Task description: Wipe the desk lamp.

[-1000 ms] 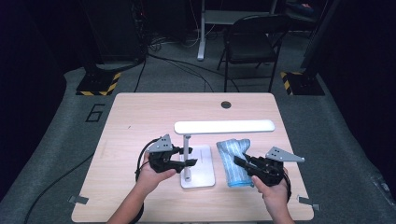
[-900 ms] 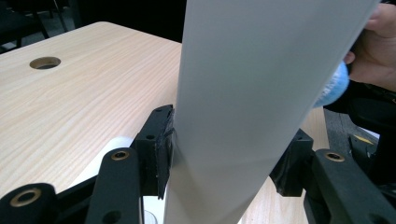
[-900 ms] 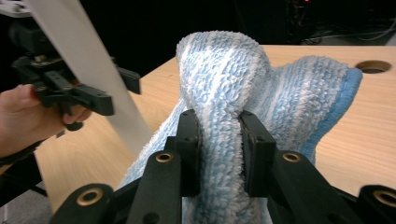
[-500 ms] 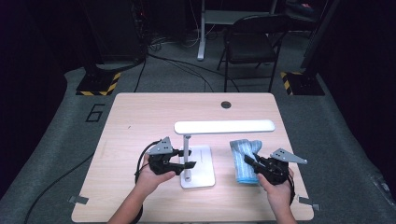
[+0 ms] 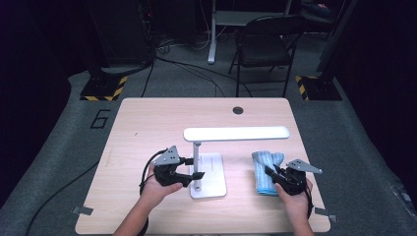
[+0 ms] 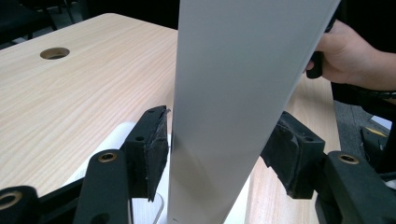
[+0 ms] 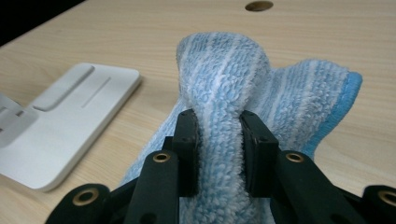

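Note:
A white desk lamp stands at the table's middle, with a flat base [image 5: 211,179], a thin upright post [image 5: 196,155] and a long horizontal head [image 5: 236,133]. My left gripper [image 5: 195,168] is shut on the post just above the base. In the left gripper view the post [image 6: 224,93] sits between both pads [image 6: 154,147]. A blue-and-white striped towel [image 5: 265,167] lies folded to the right of the base. My right gripper [image 5: 271,175] is shut on its near end, and the cloth [image 7: 289,98] bulges up between the jaws of the gripper [image 7: 219,126].
The light wooden table [image 5: 147,128] has a round cable hole [image 5: 238,110] at the back middle. A dark folding chair [image 5: 265,44] stands on the floor behind the table. The lamp base [image 7: 70,121] lies left of the towel in the right gripper view.
My right gripper has dragged the towel to the right, away from the lamp base. The left gripper has stayed on the lamp post.

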### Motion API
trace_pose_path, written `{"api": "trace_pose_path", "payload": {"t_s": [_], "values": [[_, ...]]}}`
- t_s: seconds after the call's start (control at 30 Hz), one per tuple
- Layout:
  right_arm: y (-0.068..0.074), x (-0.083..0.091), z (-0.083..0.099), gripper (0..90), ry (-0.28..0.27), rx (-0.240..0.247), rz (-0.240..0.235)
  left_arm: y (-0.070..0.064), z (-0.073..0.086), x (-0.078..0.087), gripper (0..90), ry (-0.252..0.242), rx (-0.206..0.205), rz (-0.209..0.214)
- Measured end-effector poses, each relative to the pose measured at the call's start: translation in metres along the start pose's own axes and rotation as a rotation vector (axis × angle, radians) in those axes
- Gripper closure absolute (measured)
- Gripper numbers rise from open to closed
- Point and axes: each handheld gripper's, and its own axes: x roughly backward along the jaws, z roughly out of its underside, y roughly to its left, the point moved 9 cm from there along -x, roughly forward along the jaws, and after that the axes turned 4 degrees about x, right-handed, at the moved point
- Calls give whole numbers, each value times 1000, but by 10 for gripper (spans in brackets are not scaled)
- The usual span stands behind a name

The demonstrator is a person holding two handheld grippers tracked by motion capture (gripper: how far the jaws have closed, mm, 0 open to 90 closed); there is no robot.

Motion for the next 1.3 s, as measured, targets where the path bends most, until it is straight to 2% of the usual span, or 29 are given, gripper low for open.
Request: {"api": "trace_pose_path", "payload": {"t_s": [0.13,0.17,0.23,0.33,0.4,0.5,0.53,0.6,0.73,0.8,1.1,1.13,1.3], "values": [[-5,-9,11,681,66,21,26,0,1,-1,425,-4,-4,-4],[-6,-11,14,676,85,18,26,0,2,-1,427,-4,6,-3],[-7,-13,17,671,96,-2,26,1,3,0,429,-1,4,-3],[-10,-15,18,664,102,2,33,1,4,1,430,-5,21,0],[-11,-17,23,650,131,0,32,3,4,1,432,-4,6,-6],[-13,-21,27,629,149,-8,38,1,4,0,433,-3,22,3],[-14,-21,28,625,149,-15,40,2,4,0,433,-5,9,-3],[-16,-22,29,610,150,-24,43,0,4,0,433,-4,25,9],[-18,-23,31,592,152,-42,37,0,4,1,433,-13,28,9],[-18,-22,31,585,155,-46,39,1,4,1,430,-11,17,8],[-17,-22,30,528,143,-68,29,1,2,0,428,-29,44,1],[-17,-22,30,515,134,-73,30,2,2,1,427,-18,28,4],[-16,-18,25,462,104,-72,40,-1,0,2,397,-32,44,23]]}}
